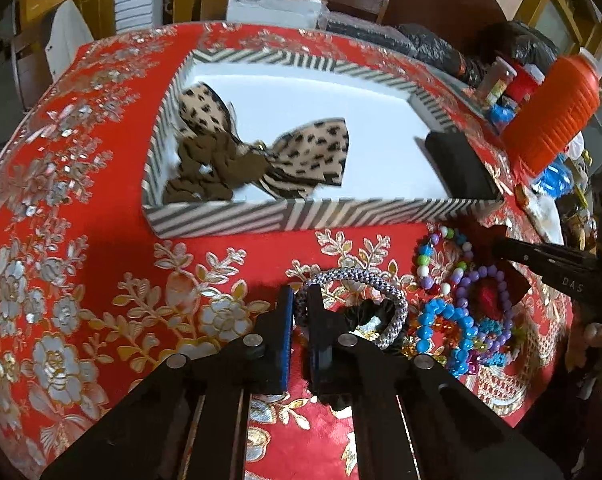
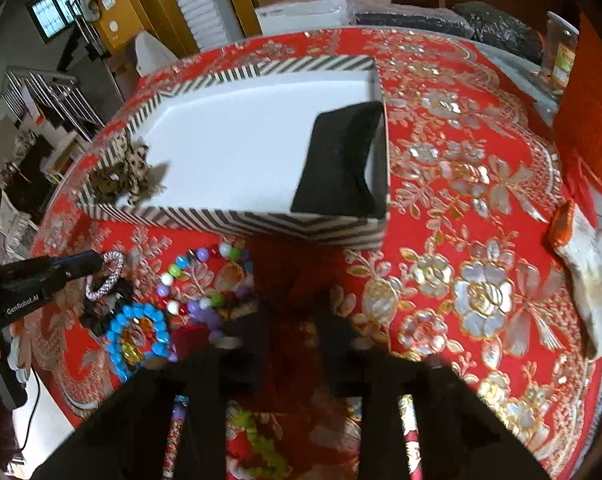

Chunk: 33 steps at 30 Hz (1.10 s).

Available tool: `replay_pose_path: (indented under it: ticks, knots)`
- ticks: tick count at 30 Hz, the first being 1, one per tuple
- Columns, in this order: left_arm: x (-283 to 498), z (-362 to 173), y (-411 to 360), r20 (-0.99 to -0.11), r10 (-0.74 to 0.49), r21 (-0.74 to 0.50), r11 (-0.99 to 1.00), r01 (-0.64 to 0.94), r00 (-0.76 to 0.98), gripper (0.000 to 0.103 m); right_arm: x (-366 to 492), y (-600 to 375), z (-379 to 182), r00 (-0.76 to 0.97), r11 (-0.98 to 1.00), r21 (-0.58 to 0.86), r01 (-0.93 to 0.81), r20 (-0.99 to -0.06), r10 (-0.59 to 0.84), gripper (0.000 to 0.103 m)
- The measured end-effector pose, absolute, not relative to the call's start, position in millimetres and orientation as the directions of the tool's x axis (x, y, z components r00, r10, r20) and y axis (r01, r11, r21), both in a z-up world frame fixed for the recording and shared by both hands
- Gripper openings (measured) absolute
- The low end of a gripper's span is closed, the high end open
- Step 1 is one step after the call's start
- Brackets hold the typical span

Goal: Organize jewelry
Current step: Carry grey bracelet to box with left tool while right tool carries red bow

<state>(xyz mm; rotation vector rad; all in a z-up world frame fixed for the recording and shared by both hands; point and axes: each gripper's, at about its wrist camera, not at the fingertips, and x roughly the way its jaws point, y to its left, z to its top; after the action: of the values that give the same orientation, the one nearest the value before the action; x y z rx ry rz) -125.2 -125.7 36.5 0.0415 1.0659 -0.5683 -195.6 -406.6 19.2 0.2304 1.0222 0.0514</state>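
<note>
Red embroidered tablecloth (image 1: 101, 248); left tool (image 1: 301, 312) pinches braided bracelet (image 1: 357, 280).

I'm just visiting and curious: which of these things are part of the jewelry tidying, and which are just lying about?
Part of the job:
- striped box
- leopard bow and brown scrunchie, already inside it
- silver braided bracelet, gripped by the left gripper
- blue bead bracelet
- purple bead bracelet
- multicolored bead string

Just lying about:
- orange container
- white cloth
- red floral tablecloth

Silver braided bracelet (image 1: 353, 284) on cloth; leopard bow (image 1: 301, 152) in striped box (image 1: 285, 216).
</note>
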Motion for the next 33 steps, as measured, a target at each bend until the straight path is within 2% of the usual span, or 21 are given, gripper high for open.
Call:
replay_pose_path:
  ticks: [5, 20, 33]
  knots:
    - [-128.0, 54.0, -116.7, -0.810, -0.431, -0.236, 0.861, 0.450, 0.399, 0.000, -209.3, -412.0, 43.0, 0.592, 0.970, 0.236, 0.057, -0.791, 0.158, 0.002]
    - [-122.2, 95.3, -119.9, -0.750, -0.438, -0.214, 0.870, 0.444, 0.496, 0.000, -226.8, -415.8, 111.9, 0.709, 0.970, 0.244, -0.002, -0.684, 0.174, 0.002]
    - [-79.8, 109.3, -134.8, -0.723, -0.371, -0.126, 0.900, 0.416, 0.583, 0.000, -178.2, -409.7, 118.2, 0.711, 0.971, 0.240, -0.003, -0.682, 0.171, 0.002]
